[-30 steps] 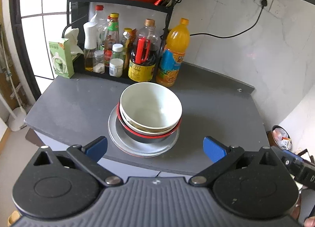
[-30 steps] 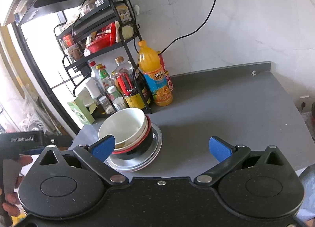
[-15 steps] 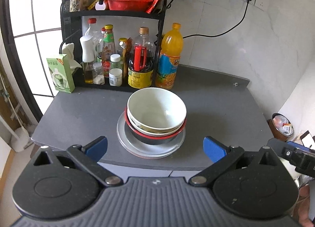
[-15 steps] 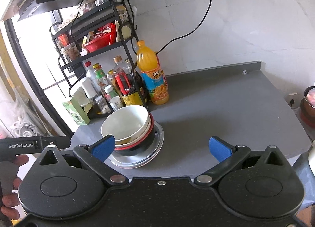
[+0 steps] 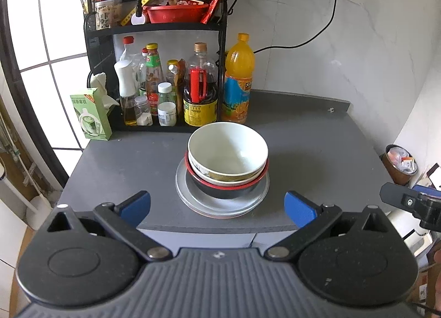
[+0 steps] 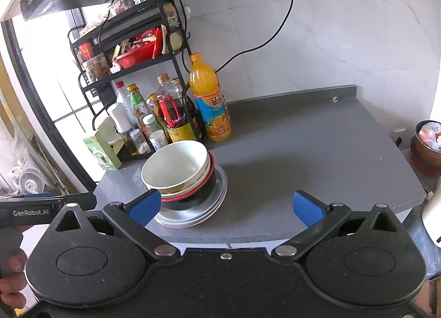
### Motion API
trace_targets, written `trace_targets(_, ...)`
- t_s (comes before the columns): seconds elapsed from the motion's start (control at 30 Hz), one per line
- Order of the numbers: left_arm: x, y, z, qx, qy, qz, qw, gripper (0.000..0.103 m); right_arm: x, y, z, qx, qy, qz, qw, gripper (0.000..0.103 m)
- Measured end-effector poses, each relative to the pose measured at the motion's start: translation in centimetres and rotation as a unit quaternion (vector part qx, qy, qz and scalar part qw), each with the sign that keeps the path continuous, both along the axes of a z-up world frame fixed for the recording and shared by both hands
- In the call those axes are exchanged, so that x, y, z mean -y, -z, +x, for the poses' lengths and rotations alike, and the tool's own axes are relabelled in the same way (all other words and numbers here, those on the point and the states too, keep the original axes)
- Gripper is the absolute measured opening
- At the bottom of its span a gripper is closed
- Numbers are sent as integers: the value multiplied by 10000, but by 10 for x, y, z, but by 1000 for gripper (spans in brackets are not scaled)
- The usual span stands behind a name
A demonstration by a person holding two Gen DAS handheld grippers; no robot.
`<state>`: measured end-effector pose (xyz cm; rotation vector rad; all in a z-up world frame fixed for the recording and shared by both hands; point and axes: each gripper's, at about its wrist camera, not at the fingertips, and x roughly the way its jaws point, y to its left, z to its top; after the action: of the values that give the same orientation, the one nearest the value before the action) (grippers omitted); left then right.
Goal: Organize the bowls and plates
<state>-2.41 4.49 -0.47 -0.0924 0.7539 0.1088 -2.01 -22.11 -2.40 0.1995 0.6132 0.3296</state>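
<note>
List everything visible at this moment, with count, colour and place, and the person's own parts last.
white bowl: 1, white, top of the stack
black bowl: 1, black with red rim, under at least one more pale bowl
plates: 2 or more, silver, bottom of the stack
countertop: 1, grey
orange drink bottle: 1, orange, right of the rack
rack: 1, black, back left, condiment bottles below
red basket: 1, red, rack shelf
green box: 1, green, left of rack
bin: 1, brown, far right
left tool: open, empty
right tool: open, empty
hand: lower left, right view
</note>
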Motion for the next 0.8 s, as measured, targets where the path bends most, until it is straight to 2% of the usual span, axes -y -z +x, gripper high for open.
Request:
trace_targets(0.47, 2, -2, -18, -290, 40, 167, 9994, 103, 1, -4, -17, -241, 142, -295, 9992, 103)
trace_targets(0.8, 2, -7, -30, -280, -43, 266, 9992, 103, 5, -11, -22, -199, 248, -335, 9989, 103)
